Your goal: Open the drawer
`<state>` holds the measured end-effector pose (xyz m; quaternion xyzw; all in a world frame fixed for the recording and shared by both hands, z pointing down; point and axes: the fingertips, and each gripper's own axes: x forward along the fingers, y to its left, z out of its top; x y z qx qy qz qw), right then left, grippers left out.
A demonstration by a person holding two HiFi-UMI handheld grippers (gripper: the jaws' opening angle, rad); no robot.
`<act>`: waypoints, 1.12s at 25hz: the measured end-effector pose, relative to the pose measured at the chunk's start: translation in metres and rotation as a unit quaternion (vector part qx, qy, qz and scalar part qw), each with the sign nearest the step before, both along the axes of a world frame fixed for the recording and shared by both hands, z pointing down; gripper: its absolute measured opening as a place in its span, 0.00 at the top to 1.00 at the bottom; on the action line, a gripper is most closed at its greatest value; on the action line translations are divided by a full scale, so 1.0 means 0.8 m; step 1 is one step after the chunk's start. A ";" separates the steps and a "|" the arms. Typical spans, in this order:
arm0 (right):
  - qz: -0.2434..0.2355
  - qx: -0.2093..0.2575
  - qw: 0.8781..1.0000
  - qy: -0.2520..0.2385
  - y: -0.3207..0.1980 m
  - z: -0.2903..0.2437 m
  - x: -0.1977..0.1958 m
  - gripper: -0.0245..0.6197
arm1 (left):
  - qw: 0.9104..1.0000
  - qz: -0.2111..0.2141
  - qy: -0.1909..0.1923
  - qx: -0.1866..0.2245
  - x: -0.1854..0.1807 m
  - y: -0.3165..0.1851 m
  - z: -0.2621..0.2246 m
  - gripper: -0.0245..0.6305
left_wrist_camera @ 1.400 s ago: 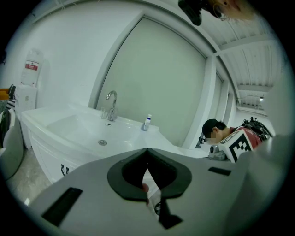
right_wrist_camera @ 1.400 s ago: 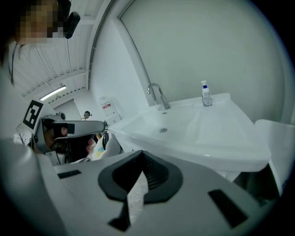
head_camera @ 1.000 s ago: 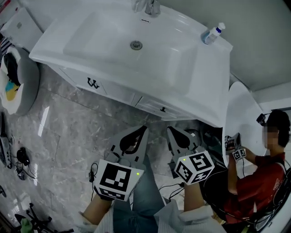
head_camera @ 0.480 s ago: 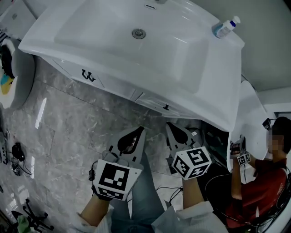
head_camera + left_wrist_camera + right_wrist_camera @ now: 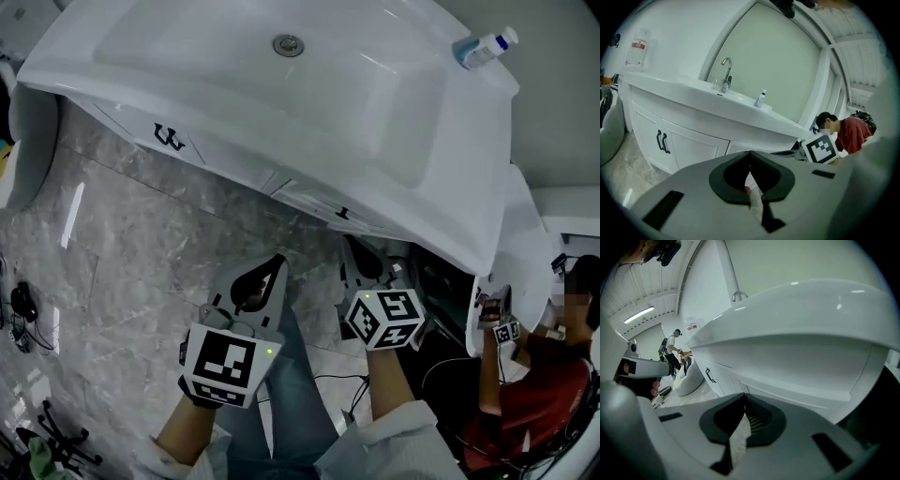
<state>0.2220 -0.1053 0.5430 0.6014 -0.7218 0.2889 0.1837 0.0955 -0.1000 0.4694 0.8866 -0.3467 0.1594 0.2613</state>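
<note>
White drawer (image 5: 314,201) sits closed under the basin (image 5: 234,103), its dark handle (image 5: 342,214) just ahead of my right gripper (image 5: 351,246). My left gripper (image 5: 278,259) hangs alongside. Both have jaws pinched together on nothing, held low, I judge, to line up with that handle.

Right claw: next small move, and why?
Probably open the right claw. Its jaws are together with nothing between them, and it sits near the drawer handle but not on it. It would need to straddle that handle before pulling the shut drawer.
</note>
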 end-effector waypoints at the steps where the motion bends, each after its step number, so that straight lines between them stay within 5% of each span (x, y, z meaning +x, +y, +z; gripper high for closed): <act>1: 0.003 -0.003 1.000 0.002 -0.001 0.007 0.003 0.95 | 1.000 0.000 0.000 -0.001 0.001 0.000 0.002 0.94; 16: 0.046 -0.043 0.998 0.015 -0.018 0.073 0.040 0.90 | 1.000 0.008 -0.009 0.000 0.026 -0.009 0.025 0.94; 28: 0.060 -0.073 0.995 0.030 -0.033 0.121 0.048 0.72 | 1.000 -0.002 -0.014 -0.004 0.029 -0.009 0.050 0.94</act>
